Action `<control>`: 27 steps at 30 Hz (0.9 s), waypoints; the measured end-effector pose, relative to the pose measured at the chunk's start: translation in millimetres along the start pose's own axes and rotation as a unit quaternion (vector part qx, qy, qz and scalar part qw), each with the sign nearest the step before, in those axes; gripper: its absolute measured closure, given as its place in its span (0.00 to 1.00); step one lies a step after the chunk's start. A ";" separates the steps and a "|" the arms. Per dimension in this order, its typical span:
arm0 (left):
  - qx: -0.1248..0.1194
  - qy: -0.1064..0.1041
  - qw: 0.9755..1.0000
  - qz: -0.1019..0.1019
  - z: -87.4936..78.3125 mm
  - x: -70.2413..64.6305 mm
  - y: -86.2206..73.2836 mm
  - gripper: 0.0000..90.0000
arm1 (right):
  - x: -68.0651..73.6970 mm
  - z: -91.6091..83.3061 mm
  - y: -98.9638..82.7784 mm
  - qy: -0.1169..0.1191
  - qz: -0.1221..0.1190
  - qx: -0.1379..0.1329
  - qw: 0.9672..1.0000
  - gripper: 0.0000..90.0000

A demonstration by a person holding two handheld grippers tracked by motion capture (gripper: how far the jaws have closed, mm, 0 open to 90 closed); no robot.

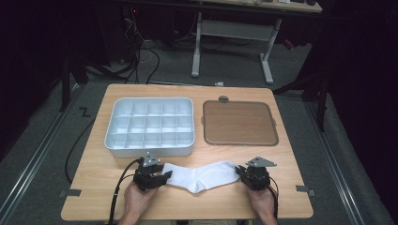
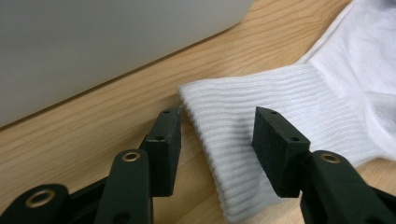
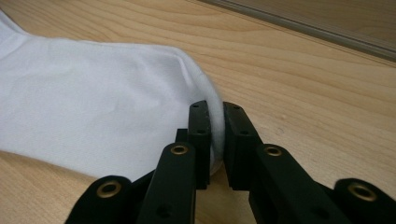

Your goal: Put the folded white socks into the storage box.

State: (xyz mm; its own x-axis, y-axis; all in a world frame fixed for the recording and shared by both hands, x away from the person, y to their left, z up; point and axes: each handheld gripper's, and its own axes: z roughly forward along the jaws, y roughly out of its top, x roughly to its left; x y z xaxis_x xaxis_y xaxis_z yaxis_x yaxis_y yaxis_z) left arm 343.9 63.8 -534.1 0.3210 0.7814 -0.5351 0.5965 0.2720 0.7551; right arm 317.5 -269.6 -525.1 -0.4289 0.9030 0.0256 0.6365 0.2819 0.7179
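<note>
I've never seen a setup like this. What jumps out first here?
A white sock lies stretched along the table's near edge, with black tongs at each end. The right tongs pinch its toe, while the left tongs stand open around the ribbed cuff. Behind sit a white compartment tray and a brown board.

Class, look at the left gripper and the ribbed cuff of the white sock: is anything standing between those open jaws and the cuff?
Nothing visible does. The left gripper stands open with the sock cuff already lying between its jaws on the bare table. The right gripper is shut on the sock's toe end.
</note>
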 end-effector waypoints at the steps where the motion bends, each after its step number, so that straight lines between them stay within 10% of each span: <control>1: -0.001 -0.001 1.000 0.000 0.9 -0.3 0.0 0.58 | -0.5 -0.2 -0.4 -0.001 0.002 0.000 1.000 0.92; 15: -0.019 0.001 0.999 -0.028 -14.5 -6.0 5.5 0.47 | 2.6 -19.5 10.5 -0.008 0.006 -0.042 0.999 0.70; 27: -0.017 0.033 0.999 -0.023 -13.6 -3.7 -6.0 0.55 | 63.7 0.3 30.1 0.096 -0.067 -0.037 0.992 0.86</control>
State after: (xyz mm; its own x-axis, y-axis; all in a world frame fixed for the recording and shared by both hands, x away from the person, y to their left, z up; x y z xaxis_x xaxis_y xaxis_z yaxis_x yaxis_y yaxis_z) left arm 329.2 66.8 -531.4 0.2442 0.8019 -0.5453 0.5838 0.3275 0.7430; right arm 309.6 -203.4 -502.1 -0.6254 0.7784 0.0535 0.5199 0.3647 0.7724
